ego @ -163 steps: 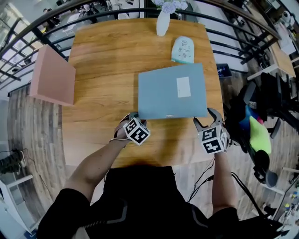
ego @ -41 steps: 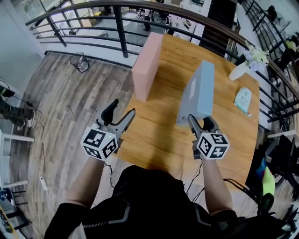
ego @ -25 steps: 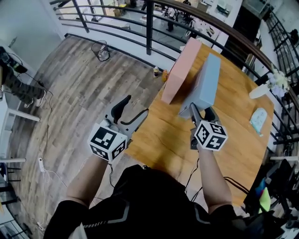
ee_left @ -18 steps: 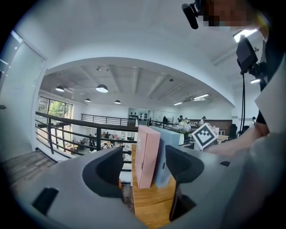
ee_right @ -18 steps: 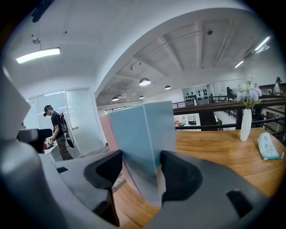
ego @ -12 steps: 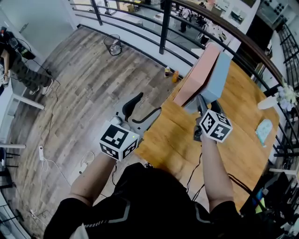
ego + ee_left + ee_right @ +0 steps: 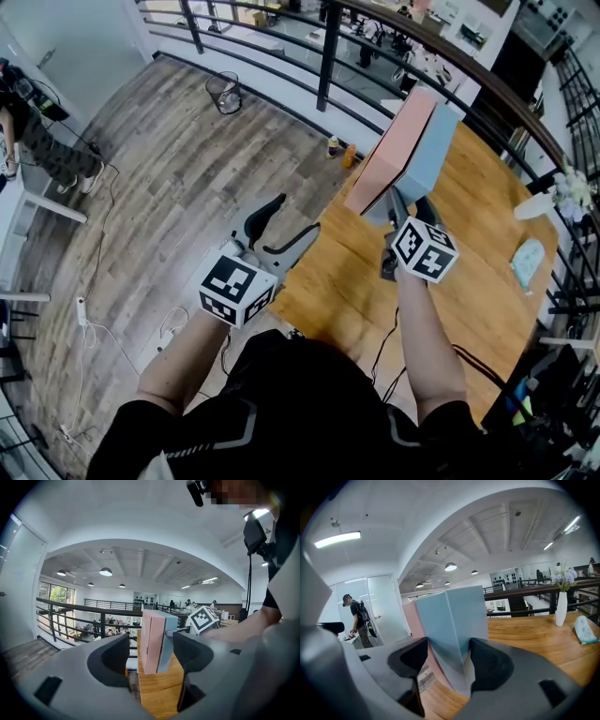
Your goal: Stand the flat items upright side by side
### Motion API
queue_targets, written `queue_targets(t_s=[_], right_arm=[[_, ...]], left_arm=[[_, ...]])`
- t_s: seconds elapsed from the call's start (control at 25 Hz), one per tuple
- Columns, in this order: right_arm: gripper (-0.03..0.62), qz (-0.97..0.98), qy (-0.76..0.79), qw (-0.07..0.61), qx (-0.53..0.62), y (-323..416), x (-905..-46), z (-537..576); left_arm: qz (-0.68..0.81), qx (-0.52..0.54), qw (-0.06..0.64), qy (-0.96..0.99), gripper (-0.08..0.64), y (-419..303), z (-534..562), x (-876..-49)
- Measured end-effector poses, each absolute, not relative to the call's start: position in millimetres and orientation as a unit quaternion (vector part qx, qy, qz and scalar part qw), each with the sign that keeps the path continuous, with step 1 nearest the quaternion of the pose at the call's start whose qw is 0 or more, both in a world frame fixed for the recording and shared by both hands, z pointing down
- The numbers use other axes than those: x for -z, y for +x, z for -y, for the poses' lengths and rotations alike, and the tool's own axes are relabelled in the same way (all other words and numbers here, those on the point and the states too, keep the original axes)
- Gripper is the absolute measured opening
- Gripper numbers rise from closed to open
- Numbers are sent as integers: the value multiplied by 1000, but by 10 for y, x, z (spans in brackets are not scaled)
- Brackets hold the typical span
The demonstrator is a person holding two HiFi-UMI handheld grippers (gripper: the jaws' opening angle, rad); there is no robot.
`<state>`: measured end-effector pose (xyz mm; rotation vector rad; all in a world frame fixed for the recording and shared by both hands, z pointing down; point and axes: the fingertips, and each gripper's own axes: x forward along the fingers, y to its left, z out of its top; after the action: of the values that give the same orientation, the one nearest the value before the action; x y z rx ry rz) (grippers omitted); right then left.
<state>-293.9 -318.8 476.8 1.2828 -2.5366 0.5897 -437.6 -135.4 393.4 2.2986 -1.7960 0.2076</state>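
Our right claw (image 7: 405, 202) held the blue box (image 7: 434, 150) by its near edge, jaws just easing wider. It stood upright on the surface (image 7: 469, 281) against the pink box (image 7: 394, 155). We judged a slow, straight pull-back best, so neither of the 2 tipped. Our left claw (image 7: 298, 214) gaped empty.

No word, brand or number can be read anywhere. The cubes on the left gripper (image 7: 292, 221) and the right gripper (image 7: 409, 201) bear black-and-white square code patterns, without letters or digits. The print on the pale packet (image 7: 528, 263) is too small to read.
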Motion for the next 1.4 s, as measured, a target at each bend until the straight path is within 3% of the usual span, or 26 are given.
queue_targets(t_s=[0.72, 1.4], right_arm=[[290, 877, 420, 115, -205, -2700, -4730, 3098], [302, 857, 498, 42, -121, -665, -3509, 2573]], left_arm=[[593, -46, 110, 796, 267, -4197, 1479, -3884], [480, -13, 78, 874, 236, -2939, 2109, -3241]])
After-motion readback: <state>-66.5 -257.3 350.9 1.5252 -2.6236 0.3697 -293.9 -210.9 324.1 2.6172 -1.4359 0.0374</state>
